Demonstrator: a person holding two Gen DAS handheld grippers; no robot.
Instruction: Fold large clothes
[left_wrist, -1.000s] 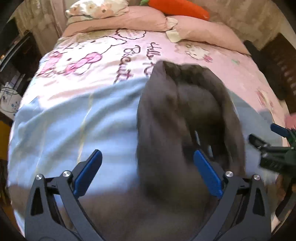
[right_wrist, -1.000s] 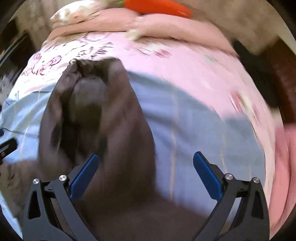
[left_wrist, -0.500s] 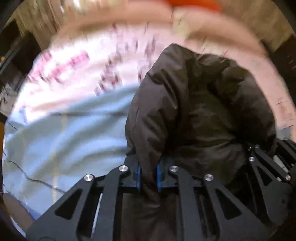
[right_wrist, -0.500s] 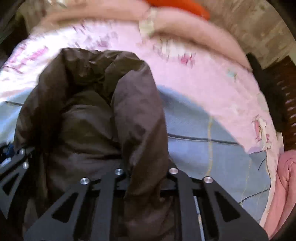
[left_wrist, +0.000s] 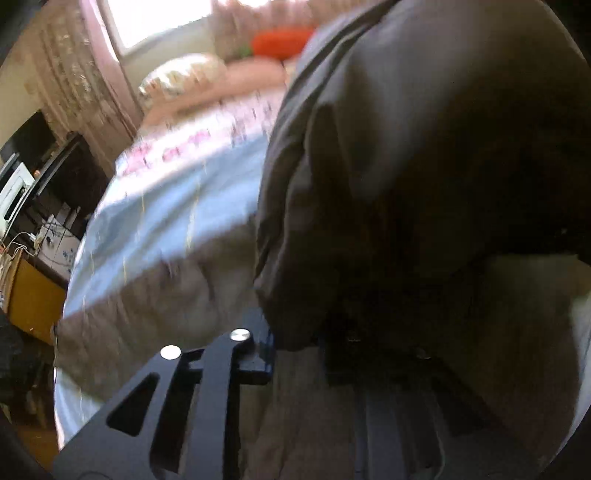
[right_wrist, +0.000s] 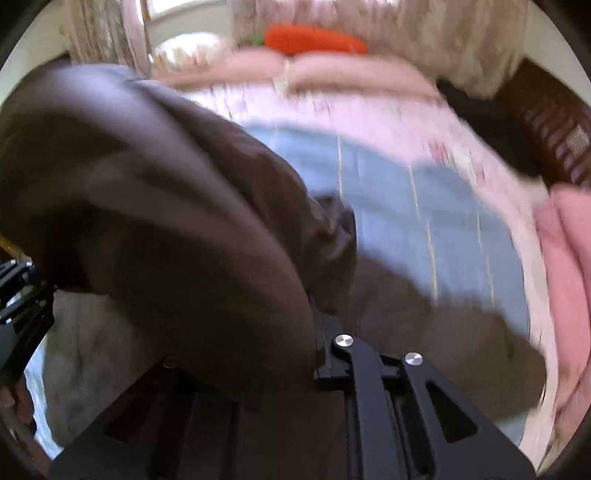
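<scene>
Lifting the dark brown padded jacket (left_wrist: 424, 166) off the bed (left_wrist: 177, 206), the left hand-held gripper (left_wrist: 295, 350) and right hand-held gripper (right_wrist: 314, 339) each clamp an edge. It hangs bunched above the near bedding, long axis apparently running near to far. Next, I judge, spread it flat.

My bed (right_wrist: 369, 122) carries a light blue sheet (right_wrist: 391, 206), pink pillows (right_wrist: 354, 77), an orange carrot plush (right_wrist: 314, 38) and my dark coat's (right_wrist: 166, 206) lower part
</scene>
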